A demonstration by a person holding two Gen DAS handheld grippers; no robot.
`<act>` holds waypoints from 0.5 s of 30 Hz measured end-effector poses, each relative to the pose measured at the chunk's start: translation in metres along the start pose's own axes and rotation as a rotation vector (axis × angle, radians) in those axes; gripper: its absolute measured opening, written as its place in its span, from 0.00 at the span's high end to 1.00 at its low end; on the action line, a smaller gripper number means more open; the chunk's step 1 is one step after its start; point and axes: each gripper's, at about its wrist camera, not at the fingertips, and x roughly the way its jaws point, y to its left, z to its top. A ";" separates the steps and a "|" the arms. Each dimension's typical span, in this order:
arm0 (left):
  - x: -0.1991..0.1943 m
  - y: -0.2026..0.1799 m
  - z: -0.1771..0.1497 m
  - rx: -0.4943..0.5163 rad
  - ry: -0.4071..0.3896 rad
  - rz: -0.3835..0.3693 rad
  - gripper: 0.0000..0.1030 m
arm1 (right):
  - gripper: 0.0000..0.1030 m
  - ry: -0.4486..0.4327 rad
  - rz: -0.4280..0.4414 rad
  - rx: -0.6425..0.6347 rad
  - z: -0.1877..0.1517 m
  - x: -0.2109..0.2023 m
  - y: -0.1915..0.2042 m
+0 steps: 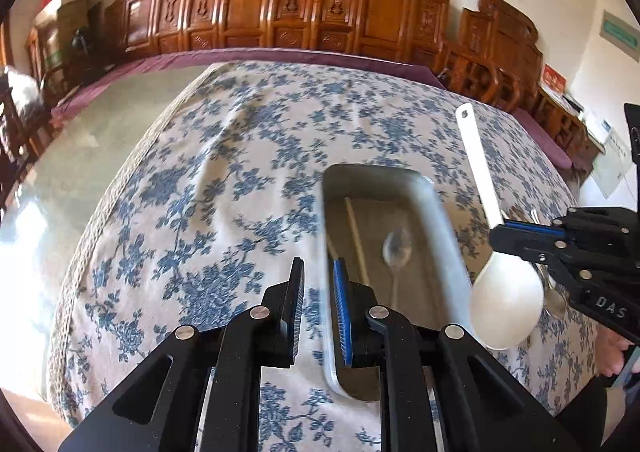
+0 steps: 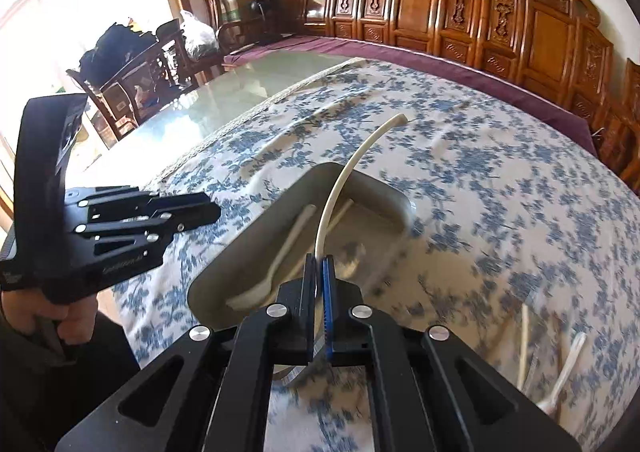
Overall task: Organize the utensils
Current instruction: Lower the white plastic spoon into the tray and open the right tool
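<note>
A grey rectangular tray (image 1: 444,208) lies on the flowered tablecloth. In it lie a metal spoon (image 1: 396,248) and a pale chopstick (image 1: 355,228). A small white spoon (image 2: 288,248) also lies in the tray (image 2: 256,224). My right gripper (image 2: 319,266) is shut on the handle of a large white serving spoon (image 2: 352,168), held over the tray. The left wrist view shows that spoon's bowl (image 1: 506,304) hanging beside the tray's right rim, below the right gripper (image 1: 500,230). My left gripper (image 1: 318,292) hovers at the tray's left rim, slightly open and holding nothing.
Loose pale utensils (image 2: 524,344) lie on the tablecloth (image 2: 500,180) to the right of the tray, among them a plastic fork (image 2: 568,364). A hand (image 2: 68,316) holds the left gripper (image 2: 208,212). Bare glass tabletop (image 1: 92,132) lies to the left, and carved wooden chairs (image 1: 256,8) line the far wall.
</note>
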 end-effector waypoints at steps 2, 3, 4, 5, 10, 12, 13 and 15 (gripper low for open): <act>0.004 0.007 -0.001 -0.013 0.007 0.007 0.87 | 0.96 0.015 0.011 0.009 0.004 0.014 0.002; 0.006 0.010 -0.001 -0.022 0.013 0.011 0.87 | 0.96 0.025 0.014 0.012 0.005 0.022 0.003; 0.007 0.013 -0.001 -0.030 0.015 0.011 0.87 | 0.96 0.035 0.012 0.012 0.005 0.028 0.004; 0.007 0.014 -0.001 -0.035 0.015 0.010 0.87 | 0.96 0.049 0.009 0.011 0.006 0.036 0.006; 0.005 0.015 -0.001 -0.038 0.008 0.010 0.87 | 0.96 0.108 0.009 -0.001 0.002 0.068 0.016; 0.005 0.015 0.000 -0.035 0.005 0.011 0.87 | 0.96 0.122 0.018 -0.010 -0.001 0.074 0.022; 0.004 0.015 0.000 -0.035 0.006 0.010 0.87 | 0.95 0.122 0.018 -0.015 -0.002 0.075 0.024; 0.003 0.015 0.000 -0.035 0.005 0.008 0.87 | 0.95 0.111 0.020 -0.013 -0.004 0.073 0.025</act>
